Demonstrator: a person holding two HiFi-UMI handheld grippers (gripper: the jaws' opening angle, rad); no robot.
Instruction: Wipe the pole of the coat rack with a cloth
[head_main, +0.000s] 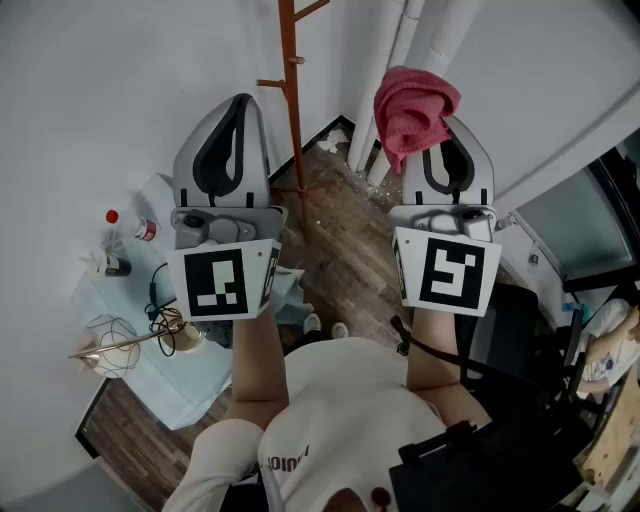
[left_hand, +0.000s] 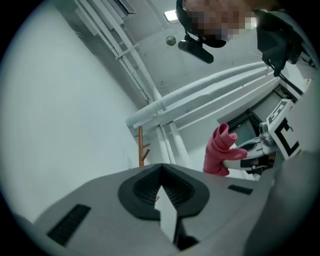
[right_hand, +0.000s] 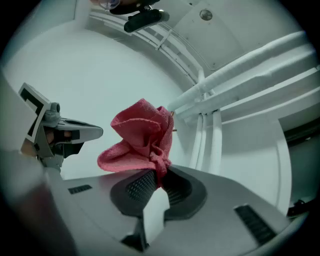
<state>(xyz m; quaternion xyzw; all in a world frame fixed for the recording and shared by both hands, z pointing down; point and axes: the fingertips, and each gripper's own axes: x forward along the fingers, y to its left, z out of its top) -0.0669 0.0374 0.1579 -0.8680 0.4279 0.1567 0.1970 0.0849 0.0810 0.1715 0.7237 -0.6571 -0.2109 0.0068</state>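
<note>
1. Left gripper (head_main: 236, 112), jaws pressed together on nothing, sits at 9 o'clock of the pole (head_main: 293, 120).
2. Between both grippers stands the pole, at 9 o'clock of the cloth (head_main: 412, 105) and apart from it.
3. Right gripper (head_main: 440, 140) pinches only a small fold of the cloth. Dragging it past a peg (head_main: 272, 83) could snag it and pull it free.

The wood floor (head_main: 345, 250) carries the coat rack (head_main: 292, 110) near the corner, where white pipes (head_main: 362, 140) meet it amid pale debris (head_main: 335, 135). A pale blue sheet (head_main: 160, 385) lies on the floor at left. Small bottles (head_main: 130, 225) stand at its far edge.
</note>
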